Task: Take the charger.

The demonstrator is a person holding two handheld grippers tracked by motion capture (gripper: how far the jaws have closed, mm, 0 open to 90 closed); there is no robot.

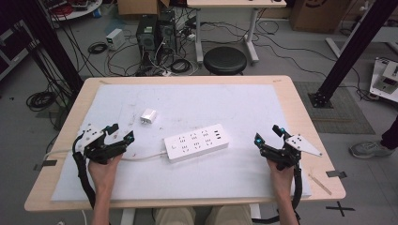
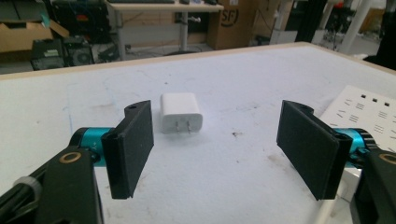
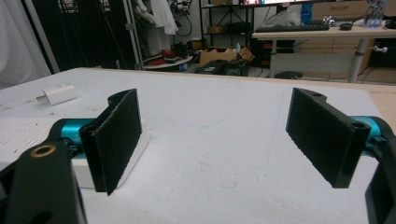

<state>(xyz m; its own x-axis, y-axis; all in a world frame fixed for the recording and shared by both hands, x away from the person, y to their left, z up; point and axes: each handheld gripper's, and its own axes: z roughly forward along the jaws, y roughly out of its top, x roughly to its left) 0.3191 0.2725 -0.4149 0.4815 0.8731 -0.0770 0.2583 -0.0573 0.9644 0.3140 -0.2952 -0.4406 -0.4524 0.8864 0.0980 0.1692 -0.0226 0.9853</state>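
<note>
High view: a white charger point(image 1: 148, 116) lies on the white mat point(image 1: 244, 108) of the desk point(image 1: 300, 108), left of centre, with a white power strip point(image 1: 197, 142) just to its right and nearer the person. The left hand-held gripper point(image 1: 119, 132) hangs just short of the charger, jaws apart and nothing between them. The right hand-held gripper point(image 1: 268, 134) sits well off to the right of the strip, jaws also wide and empty.

In the left gripper view the charger point(image 2: 181, 113) rests on its side ahead of the left pad point(image 2: 130, 149), its two metal prongs facing the camera (no brand mark that I can read on it). The strip point(image 2: 369, 109) shows rows of socket slots, no lettering legible. A cardboard box point(image 2: 232, 21) across the room carries "SF".
</note>
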